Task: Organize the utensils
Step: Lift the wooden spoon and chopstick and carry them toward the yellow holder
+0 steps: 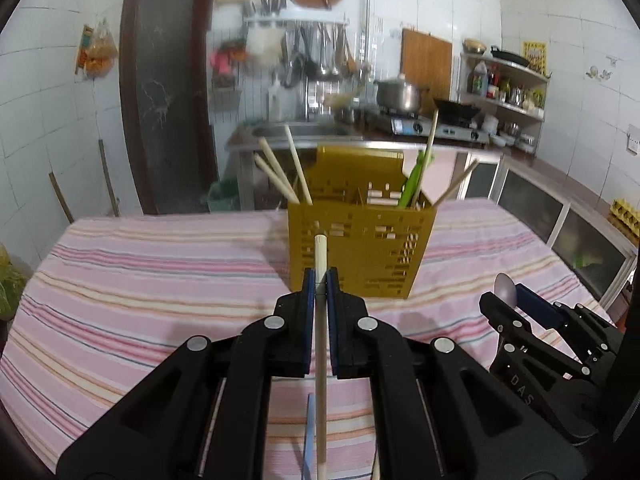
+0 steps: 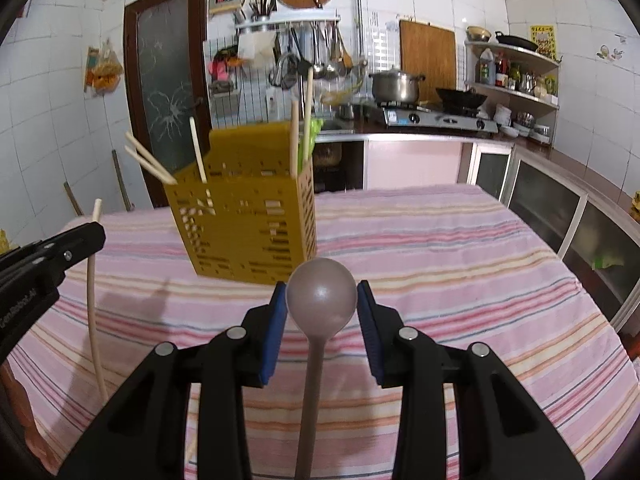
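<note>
My left jaws (image 1: pixel 320 280) pinch a chopstick (image 1: pixel 320 256) tight; my right jaws (image 2: pixel 322 296), partly open, grip a spoon (image 2: pixel 321 294), both before the basket (image 1: pixel 360 248) mid-table (image 1: pixel 140 280).

White-tiled walls (image 2: pixel 440 0), a dark-framed frosted glass door (image 2: pixel 168 92), a steel gas stove (image 2: pixel 436 118), and a pink striped cloth-covered bench (image 2: pixel 460 264).

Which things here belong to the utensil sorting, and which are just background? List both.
Job: chopstick in left gripper; spoon in right gripper; yellow utensil basket.

Background: steel pot, wok, gas stove, hanging ladles.
</note>
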The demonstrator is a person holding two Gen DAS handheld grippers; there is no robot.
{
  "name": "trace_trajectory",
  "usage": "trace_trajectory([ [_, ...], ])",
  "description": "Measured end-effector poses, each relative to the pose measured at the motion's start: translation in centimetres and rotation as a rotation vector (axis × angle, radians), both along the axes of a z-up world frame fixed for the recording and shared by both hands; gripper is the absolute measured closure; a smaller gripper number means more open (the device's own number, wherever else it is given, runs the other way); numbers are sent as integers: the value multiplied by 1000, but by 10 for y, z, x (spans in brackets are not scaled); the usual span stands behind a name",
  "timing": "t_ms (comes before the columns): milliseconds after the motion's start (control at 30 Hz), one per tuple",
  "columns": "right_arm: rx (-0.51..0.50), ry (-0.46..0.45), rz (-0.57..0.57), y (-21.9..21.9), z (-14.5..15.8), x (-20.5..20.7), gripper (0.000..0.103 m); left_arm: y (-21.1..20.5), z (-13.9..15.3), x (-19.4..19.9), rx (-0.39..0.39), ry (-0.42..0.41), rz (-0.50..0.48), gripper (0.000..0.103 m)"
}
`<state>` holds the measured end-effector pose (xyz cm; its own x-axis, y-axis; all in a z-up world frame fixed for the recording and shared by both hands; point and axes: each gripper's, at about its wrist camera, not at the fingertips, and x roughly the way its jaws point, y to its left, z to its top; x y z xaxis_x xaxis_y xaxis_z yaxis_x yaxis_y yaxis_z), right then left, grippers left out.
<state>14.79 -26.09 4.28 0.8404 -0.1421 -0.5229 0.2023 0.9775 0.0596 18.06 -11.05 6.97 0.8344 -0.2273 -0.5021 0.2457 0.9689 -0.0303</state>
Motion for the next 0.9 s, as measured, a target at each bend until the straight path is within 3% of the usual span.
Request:
trace_trajectory([
  [433, 0, -134, -7, 1, 29, -11, 68, 31, 22, -1, -57, -78, 33, 98],
  [900, -9, -189, -28, 7, 29, -5, 68, 52, 41, 0, -103, -149, 11, 98],
])
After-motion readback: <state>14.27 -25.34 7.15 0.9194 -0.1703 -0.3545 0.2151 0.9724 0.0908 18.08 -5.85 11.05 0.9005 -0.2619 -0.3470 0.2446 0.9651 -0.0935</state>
